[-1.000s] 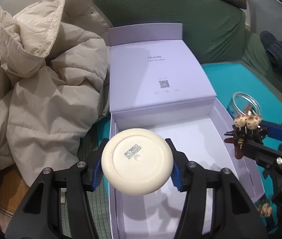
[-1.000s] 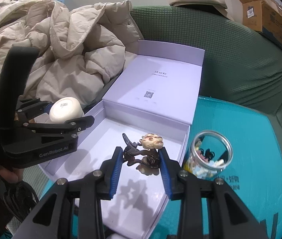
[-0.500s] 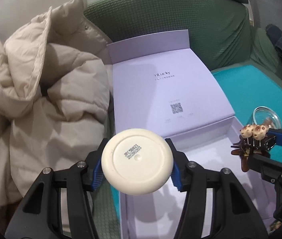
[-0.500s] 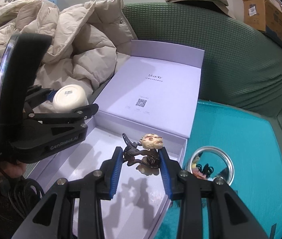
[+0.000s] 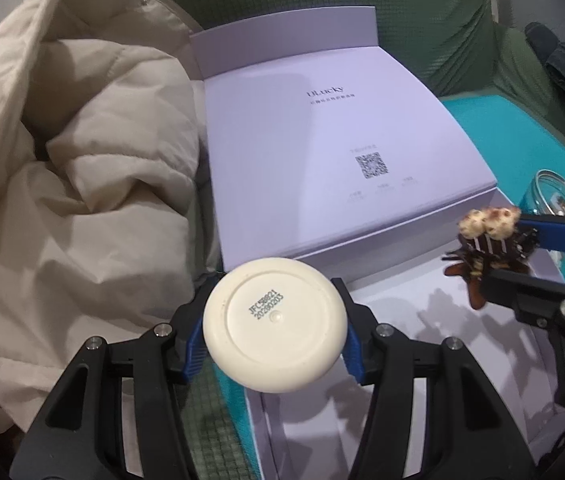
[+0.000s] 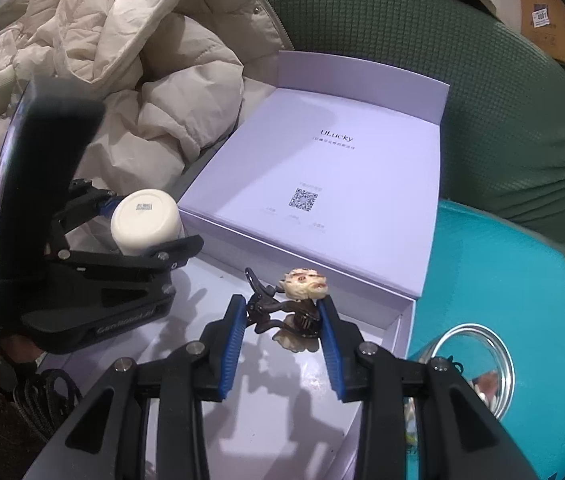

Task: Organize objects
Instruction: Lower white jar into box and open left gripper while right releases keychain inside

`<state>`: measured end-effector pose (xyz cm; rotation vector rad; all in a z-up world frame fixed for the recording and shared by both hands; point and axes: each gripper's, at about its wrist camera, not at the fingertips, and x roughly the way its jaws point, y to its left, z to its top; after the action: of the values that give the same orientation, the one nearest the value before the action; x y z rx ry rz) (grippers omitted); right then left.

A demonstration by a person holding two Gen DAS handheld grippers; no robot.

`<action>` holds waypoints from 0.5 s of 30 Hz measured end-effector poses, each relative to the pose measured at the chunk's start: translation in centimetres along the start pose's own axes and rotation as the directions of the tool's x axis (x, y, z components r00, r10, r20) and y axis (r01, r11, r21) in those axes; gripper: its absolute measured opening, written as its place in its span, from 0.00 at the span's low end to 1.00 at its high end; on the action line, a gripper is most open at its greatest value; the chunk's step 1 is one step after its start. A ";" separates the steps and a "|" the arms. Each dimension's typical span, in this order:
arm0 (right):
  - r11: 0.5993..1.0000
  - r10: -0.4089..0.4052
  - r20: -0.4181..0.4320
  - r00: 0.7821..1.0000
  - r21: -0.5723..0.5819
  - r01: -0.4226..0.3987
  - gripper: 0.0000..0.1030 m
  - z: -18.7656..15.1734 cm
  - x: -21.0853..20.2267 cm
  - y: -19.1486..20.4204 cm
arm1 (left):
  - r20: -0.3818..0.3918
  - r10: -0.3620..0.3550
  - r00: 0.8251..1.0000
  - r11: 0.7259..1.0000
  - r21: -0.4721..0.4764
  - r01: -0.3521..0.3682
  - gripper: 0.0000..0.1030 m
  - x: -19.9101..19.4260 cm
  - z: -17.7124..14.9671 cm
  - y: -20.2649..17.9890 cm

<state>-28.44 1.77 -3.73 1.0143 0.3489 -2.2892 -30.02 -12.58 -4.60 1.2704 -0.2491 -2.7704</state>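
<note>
On the green sofa (image 6: 502,92), item by item:

1. Lavender gift box (image 6: 282,420), lid (image 5: 334,160) thrown open and lying flat behind the tray; the lid's inner face carries small lettering and a QR code. The tray interior is white and bare where visible, crossed by shadows.

2. Left gripper (image 5: 274,344), fingers (image 5: 192,350) clamped on a cream round jar (image 5: 275,325), held on its side so that its base with a stamped code faces the camera. In the right wrist view the jar (image 6: 145,220) hangs just at the near left corner of the tray, beside the lid's edge.

3. Right gripper (image 6: 282,336), blue-padded fingers (image 6: 232,344) closed on a small dark hair clip (image 6: 302,312) topped with a cream figurine head. It is held above the tray, near the front wall of the lid; its shadow falls on the white floor below. The left wrist view shows the same clip (image 5: 486,240) over the tray's right side.

4. Glass jar (image 6: 478,364), open-mouthed, standing on a teal cover (image 6: 502,264) just right of the box; small items inside, too blurred to identify.

5. Beige quilted coat (image 5: 74,184), crumpled in a heap against the left side of the box.

6. Cardboard carton (image 6: 542,24), at the upper right behind the sofa back.
</note>
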 end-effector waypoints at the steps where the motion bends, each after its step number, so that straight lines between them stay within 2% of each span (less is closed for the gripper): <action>1: 1.000 -0.001 -0.004 1.000 -0.004 0.001 0.35 0.1 0.2 0.0 | 0.001 -0.016 1.000 1.000 -0.003 0.016 0.51 0.0 0.0 0.1; 6: 1.000 0.009 -0.023 1.000 0.002 -0.009 0.35 0.2 0.8 -0.3 | 0.018 -0.115 0.993 0.993 -0.006 0.115 0.50 -0.4 0.0 0.2; 11: 0.999 0.031 -0.055 0.998 0.023 -0.030 0.35 0.3 1.8 -0.8 | -0.034 -0.125 0.992 0.990 0.066 0.127 0.50 0.6 -0.4 -1.7; 13: 1.000 0.017 -0.065 0.998 0.015 -0.016 0.35 0.1 2.1 -0.7 | -0.033 -0.099 0.995 0.990 0.094 0.101 0.50 0.7 -0.5 -2.3; 15: 1.000 0.021 -0.076 0.997 0.019 -0.019 0.35 0.0 2.3 -0.7 | -0.032 -0.112 0.993 0.989 0.093 0.114 0.50 0.6 -0.5 -2.3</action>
<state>-30.11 1.39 -5.47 1.1115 0.3480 -2.2441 -30.09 -10.44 -5.81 1.3838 -0.3201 -2.8653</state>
